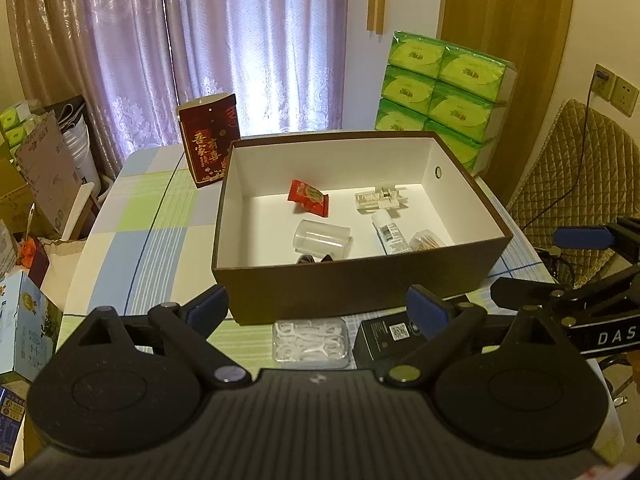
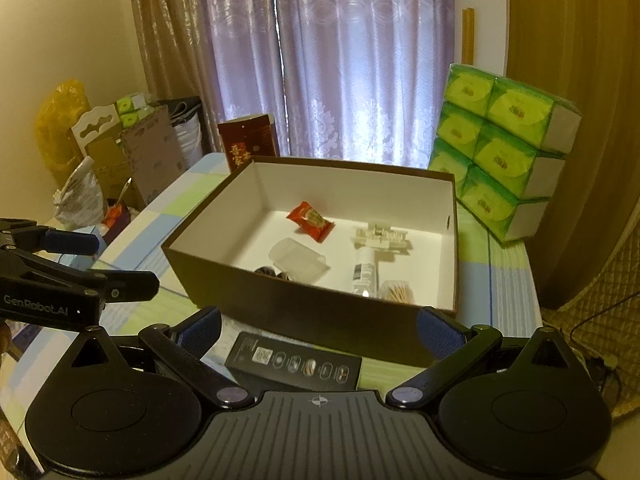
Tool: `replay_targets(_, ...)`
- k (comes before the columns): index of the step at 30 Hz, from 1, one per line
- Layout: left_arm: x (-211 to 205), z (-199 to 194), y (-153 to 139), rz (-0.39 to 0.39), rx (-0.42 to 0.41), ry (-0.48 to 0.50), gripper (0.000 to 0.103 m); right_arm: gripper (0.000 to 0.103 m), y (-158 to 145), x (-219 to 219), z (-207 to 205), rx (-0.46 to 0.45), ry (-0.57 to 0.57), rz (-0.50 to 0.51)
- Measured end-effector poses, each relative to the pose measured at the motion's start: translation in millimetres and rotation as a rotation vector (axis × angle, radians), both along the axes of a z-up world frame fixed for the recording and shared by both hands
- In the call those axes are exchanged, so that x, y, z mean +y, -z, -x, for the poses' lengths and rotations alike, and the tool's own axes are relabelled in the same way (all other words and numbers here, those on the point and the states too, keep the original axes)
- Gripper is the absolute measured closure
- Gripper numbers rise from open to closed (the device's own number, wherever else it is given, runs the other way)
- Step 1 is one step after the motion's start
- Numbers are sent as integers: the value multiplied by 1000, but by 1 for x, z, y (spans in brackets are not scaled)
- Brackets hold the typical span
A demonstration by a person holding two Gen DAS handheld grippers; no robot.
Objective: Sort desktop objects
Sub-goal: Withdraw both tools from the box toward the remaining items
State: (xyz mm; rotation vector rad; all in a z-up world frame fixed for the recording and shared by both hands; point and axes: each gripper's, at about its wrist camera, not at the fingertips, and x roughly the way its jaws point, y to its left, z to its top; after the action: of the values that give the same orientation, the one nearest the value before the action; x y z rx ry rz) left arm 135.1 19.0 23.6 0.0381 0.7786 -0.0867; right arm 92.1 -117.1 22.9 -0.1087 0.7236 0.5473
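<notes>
Left tongs (image 1: 316,306) spread wide, grasping nothing, poised above a clear case of floss picks (image 1: 309,339) and a black carton (image 1: 384,338) on the worktop (image 1: 160,240). Right tongs (image 2: 318,326) likewise wide apart and empty, hanging over the same black carton, which lies flat just in front of the brown box (image 2: 312,300).

Inside the box, on its white floor: red snack packet (image 1: 309,197) toward the back, clear plastic cup (image 1: 322,239) on its side, clear plastic clip-like piece (image 1: 380,198), small white bottle (image 1: 390,234) lying down, pack of cotton swabs (image 1: 428,240) against the near wall, dark item partly hidden behind the near wall.

Worktop covered with a checked cloth in green, blue and white. Dark red tin (image 1: 210,142) upright just behind the box's left rear corner. Stacked green tissue packs (image 1: 444,92) at the right rear. Lilac curtains (image 1: 248,40) behind; cardboard boxes (image 1: 44,172) at the left; quilted chair back (image 1: 576,172) at the right.
</notes>
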Motion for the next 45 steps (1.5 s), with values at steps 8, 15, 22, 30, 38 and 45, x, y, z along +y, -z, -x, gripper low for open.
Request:
replay_targets(8, -6, 17, 6, -9, 23, -2, 9, 2, 8, -12, 17, 32, -2, 17)
replay_targets(15, -10, 29, 18, -22, 52, -15, 9, 2, 20, -23, 27, 63, -5, 29)
replay_targets(22, -13, 40, 27, -22, 77, -17, 9, 2, 34, -34, 37, 102, -7, 50)
replay_targets(30, -19, 50, 37, -34, 101, -20, 9, 2, 44, -42, 47, 113, -14, 92)
replay_targets(38, -22, 59, 52, -36, 141, -21, 9, 2, 60, -50, 53, 148, -12, 121)
replay_targets(45, -33, 61, 72, -52, 156, 47, 9, 2, 77, -60, 51, 168, 10, 138)
